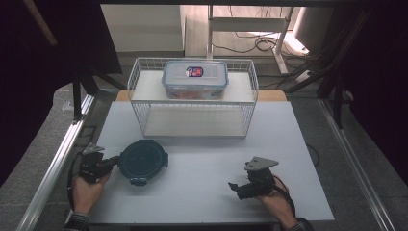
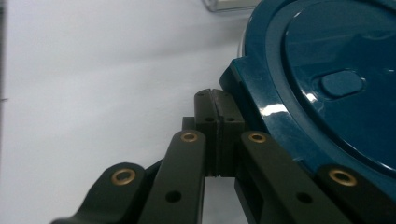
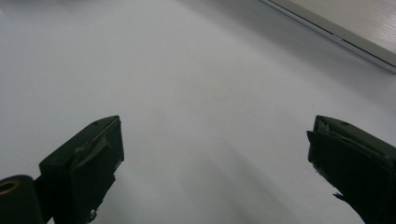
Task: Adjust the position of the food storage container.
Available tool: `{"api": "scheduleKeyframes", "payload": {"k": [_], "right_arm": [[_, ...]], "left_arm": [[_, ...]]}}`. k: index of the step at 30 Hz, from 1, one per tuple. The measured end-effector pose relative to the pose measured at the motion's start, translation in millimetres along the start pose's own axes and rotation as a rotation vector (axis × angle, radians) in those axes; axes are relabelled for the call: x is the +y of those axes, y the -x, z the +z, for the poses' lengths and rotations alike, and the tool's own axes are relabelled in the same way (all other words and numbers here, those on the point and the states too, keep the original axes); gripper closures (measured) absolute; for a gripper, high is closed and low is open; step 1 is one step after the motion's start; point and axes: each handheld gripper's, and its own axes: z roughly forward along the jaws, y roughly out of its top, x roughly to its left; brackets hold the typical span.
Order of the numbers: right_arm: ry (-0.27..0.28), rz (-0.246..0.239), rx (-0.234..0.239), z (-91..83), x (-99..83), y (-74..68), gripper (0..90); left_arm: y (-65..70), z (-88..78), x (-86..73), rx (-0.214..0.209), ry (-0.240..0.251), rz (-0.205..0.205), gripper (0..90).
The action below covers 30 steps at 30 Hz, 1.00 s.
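My left tongs (image 2: pixel 215 100) were pinched empty beside the round blue container (image 1: pixel 143 160) at lower left – lifting it remained; right tongs (image 3: pixel 212 163) gaped wide on the white surface (image 1: pixel 207 163)

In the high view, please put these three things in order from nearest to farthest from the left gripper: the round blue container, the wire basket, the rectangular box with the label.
From the left gripper:
1. Round blue container, right beside the jaws, at the table's front left.
2. Wire basket, farther back, at the middle of the table.
3. Rectangular box with the label, farthest, on top of the basket's shelf at the back.
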Motion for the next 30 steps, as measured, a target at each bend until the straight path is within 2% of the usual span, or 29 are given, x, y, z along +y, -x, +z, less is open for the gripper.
{"api": "scheduleKeyframes", "payload": {"k": [1,3,5,11,20,23,30], "right_arm": [[0.0,-0.002,0.002,0.3,0.1,-0.2,3.3],[-0.002,-0.002,0.003,1.2,0.1,-0.3,3.3],[-0.005,0.001,0.006,2.3,0.1,-0.1,3.3],[-0.009,0.002,0.006,3.0,0.0,-0.1,3.3],[-0.01,0.006,0.004,2.8,-0.4,0.8,3.3],[-0.01,0.005,0.005,3.0,-0.4,0.6,3.3],[-0.013,0.008,0.006,3.6,-0.6,1.1,3.3]], "left_arm": [[0.5,0.0,1.0,-0.001,-0.003,0.002,90.0],[-0.4,1.5,1.0,-0.046,0.009,-0.03,90.0],[2.7,3.6,1.7,-0.068,0.008,-0.027,90.0],[23.9,14.5,9.0,-0.113,0.0,-0.003,90.0],[60.1,23.6,14.1,-0.187,-0.014,0.054,90.0],[73.3,27.7,16.4,-0.204,-0.016,0.085,90.0],[94.2,33.0,18.1,-0.25,-0.017,0.112,90.0]]}}
